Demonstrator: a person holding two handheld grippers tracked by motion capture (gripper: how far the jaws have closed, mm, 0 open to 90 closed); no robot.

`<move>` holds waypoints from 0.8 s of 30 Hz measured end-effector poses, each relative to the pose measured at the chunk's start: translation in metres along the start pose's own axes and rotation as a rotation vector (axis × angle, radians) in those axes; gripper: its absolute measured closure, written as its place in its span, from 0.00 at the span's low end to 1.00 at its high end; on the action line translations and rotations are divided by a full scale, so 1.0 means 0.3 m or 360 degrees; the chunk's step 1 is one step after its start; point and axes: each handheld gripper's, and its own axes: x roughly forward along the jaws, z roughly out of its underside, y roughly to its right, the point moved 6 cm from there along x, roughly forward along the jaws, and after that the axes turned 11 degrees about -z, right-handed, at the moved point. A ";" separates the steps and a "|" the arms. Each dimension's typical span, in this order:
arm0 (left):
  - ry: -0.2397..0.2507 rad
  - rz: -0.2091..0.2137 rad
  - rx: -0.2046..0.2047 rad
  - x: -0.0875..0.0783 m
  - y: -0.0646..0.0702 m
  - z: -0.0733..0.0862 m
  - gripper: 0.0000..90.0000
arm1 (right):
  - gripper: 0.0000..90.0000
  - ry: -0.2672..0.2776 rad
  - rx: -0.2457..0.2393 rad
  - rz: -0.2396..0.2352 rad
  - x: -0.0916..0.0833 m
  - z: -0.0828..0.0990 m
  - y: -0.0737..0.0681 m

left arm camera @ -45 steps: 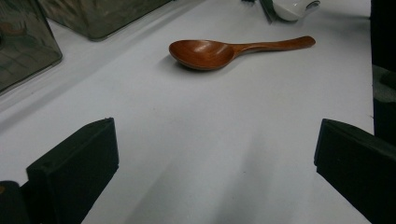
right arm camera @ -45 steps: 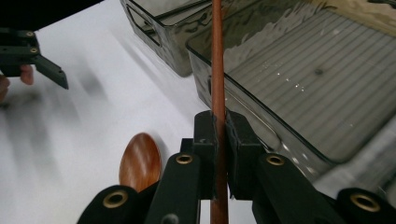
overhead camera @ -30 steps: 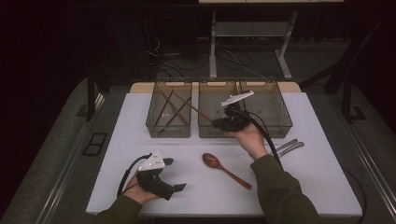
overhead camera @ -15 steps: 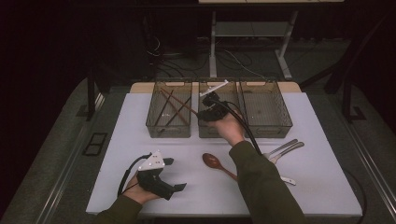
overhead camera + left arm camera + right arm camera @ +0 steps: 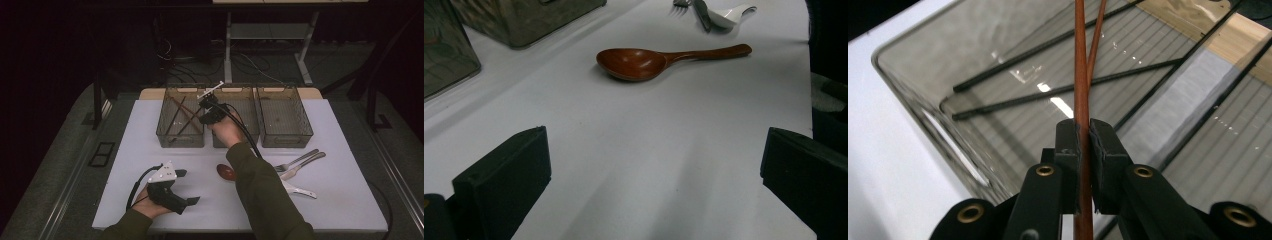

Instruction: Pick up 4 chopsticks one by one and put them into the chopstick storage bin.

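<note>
A pair of red-brown chopsticks [image 5: 1081, 75] is pinched between the jaws of my right gripper [image 5: 1084, 131], which is shut on them. In the high view that right gripper [image 5: 205, 107] hangs over the right edge of the left wire basket [image 5: 172, 137], and the chopsticks [image 5: 190, 122] slant down into it. Black chopsticks [image 5: 1048, 92] lie on that basket's floor. My left gripper [image 5: 187, 187] rests on the white table near the front left, its jaws wide open with nothing between them [image 5: 654, 170]. A brown wooden spoon [image 5: 639, 62] lies ahead of it.
A middle basket [image 5: 250, 140] and a right basket [image 5: 285, 137] stand in a row with the left one. A fork and knife [image 5: 300, 161] and a white spoon [image 5: 300, 191] lie at the right. The person's right forearm crosses over the wooden spoon [image 5: 226, 171].
My right gripper has carried the red-brown chopsticks leftward, from above the middle basket to the left basket. The left gripper has stayed put.
</note>
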 end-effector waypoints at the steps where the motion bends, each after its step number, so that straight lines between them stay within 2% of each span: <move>1: 0.0001 0.0001 0.0001 0.000 0.000 0.000 0.00 | 0.93 0.0008 0.0004 0.0003 0.001 -0.007 0.001; 6: 0.0001 0.0002 0.0007 0.000 0.000 0.000 0.00 | 0.93 0.0013 0.0015 0.0033 0.009 -0.029 0.000; 13: -0.0013 0.0008 0.0024 0.001 0.001 0.001 0.00 | 0.91 0.0029 0.0021 0.0023 0.019 -0.032 -0.008; 14: -0.0011 0.0008 0.0026 0.001 0.001 0.000 0.00 | 0.86 0.0041 0.0029 0.0020 0.019 -0.034 -0.010; 21: -0.0009 0.0010 0.0031 0.001 0.001 0.000 0.00 | 0.76 0.0057 0.0006 0.0014 0.015 -0.035 -0.018; 24: 0.0001 0.0009 0.0031 0.000 0.000 -0.001 0.00 | 0.70 0.0072 0.0000 -0.0022 0.004 -0.035 -0.020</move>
